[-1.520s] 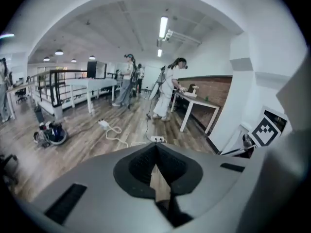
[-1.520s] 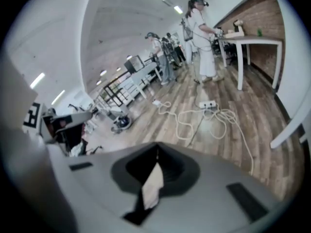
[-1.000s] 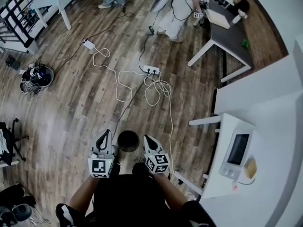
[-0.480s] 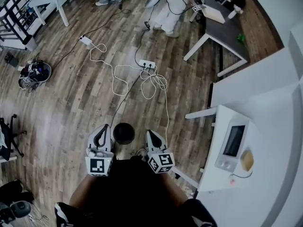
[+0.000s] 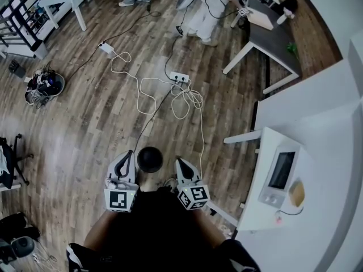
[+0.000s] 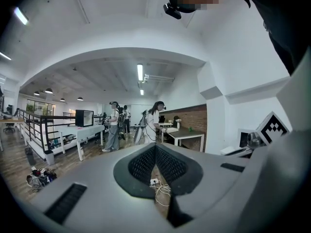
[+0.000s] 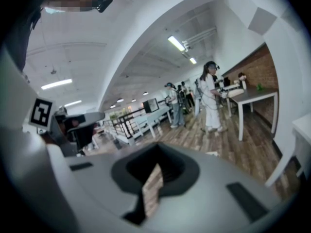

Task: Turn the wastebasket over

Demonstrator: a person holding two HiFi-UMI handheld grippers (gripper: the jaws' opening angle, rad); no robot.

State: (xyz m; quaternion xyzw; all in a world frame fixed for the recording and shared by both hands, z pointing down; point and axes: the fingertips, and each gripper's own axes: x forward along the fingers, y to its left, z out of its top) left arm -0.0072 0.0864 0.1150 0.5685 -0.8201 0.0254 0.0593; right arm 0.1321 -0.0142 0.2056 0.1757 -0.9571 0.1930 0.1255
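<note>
Wastebasket point(image 5: 150, 160), one, black and round, shows between the two tongs above the plank floor point(image 5: 96, 123). Left tongs point(image 5: 128, 158) and right tongs point(image 5: 180, 166) are each clenched on nothing. Two white strips lie among loose cables: near power strip point(image 5: 180, 77), far power strip point(image 5: 105, 48).

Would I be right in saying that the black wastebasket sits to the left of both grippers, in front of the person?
Not quite: the black wastebasket sits between the left gripper and the right gripper, not left of both. It is in front of the person, as the head view shows.
</note>
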